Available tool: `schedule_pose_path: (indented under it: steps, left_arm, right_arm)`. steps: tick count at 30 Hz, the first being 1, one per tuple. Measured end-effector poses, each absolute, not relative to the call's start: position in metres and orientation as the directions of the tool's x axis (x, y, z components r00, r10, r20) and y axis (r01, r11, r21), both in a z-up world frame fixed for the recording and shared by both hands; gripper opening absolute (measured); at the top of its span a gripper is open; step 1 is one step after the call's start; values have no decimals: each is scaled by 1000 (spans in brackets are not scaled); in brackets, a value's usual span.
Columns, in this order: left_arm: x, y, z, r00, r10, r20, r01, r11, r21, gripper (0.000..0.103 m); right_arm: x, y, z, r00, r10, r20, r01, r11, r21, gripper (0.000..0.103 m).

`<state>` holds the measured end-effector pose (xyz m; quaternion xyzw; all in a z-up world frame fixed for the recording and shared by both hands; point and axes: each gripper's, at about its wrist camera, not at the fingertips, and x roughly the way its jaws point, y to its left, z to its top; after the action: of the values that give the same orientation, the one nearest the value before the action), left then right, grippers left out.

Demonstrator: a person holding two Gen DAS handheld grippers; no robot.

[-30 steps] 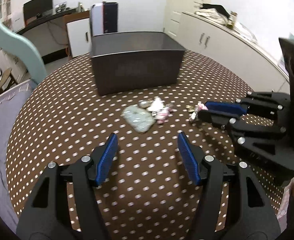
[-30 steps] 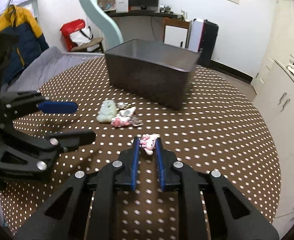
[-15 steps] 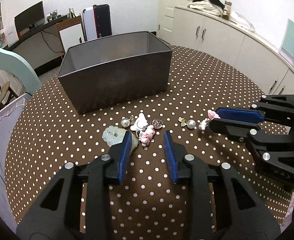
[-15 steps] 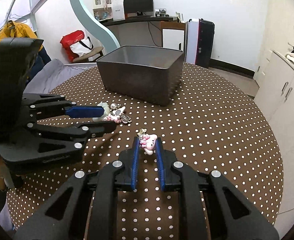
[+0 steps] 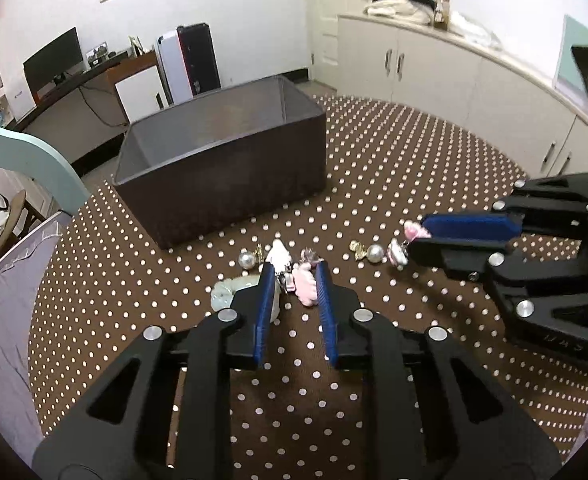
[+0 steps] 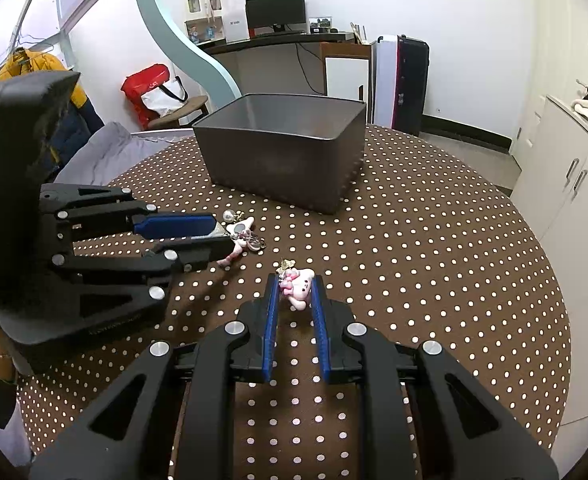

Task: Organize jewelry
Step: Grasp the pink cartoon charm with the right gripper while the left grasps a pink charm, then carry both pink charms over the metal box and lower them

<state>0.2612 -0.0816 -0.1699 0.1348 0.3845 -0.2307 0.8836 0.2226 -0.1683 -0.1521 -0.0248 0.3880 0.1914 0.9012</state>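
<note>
A small heap of jewelry lies on the brown dotted tablecloth (image 5: 373,160) in front of an open grey box (image 5: 222,184). My left gripper (image 5: 294,276) is low over the heap and its jaws are closing. A pink charm (image 5: 305,290) and a silver clasp sit between the pads, with a thin gap still on the left side. A white charm (image 5: 280,254) lies just past the tips. To the right, my right gripper (image 6: 294,284) is shut on a pink bunny charm (image 6: 298,288), held just above the cloth.
A pale green pendant (image 5: 224,294) lies left of my left fingers. A pearl (image 5: 247,259) and a pearl with a gold piece (image 5: 375,253) also rest on the cloth. A grey fabric (image 6: 106,152) hangs at the table's left edge, and white cabinets (image 5: 473,92) stand behind on the right.
My left gripper moved forward over the heap and its wide jaws narrowed around the pink charm. My right gripper kept still, holding the bunny charm.
</note>
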Motion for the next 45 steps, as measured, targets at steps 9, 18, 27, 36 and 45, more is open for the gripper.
schedule_pose_path:
  steps: [9,18,27,36,45]
  left_arm:
    - [261,-92,-183,562,-295,-773,539,839,72,22]
    - [268,-90,-185,552,-290,-782,513,857,45,16]
    - [261,-63,-141,523,-472,-710,552,822,-139,16]
    - [297,-41,-97,568,-504,-651,526,830,-184,16]
    - [364,-39,-104,547,-443,-711,453,870,-193,16]
  right_arm:
    - [220,-167,-150,625,327,-709,-368,924,102,15]
    - [220,-170,-150,630,329,-704,-365,925,106,15]
    - [223,-170,-127,656,349,-669,-374,921,114,15]
    - [258,-159,-92,689,375,-620,-382,915,130,15]
    - [308,-146,-92,705,336,-625,-329,935,132,15]
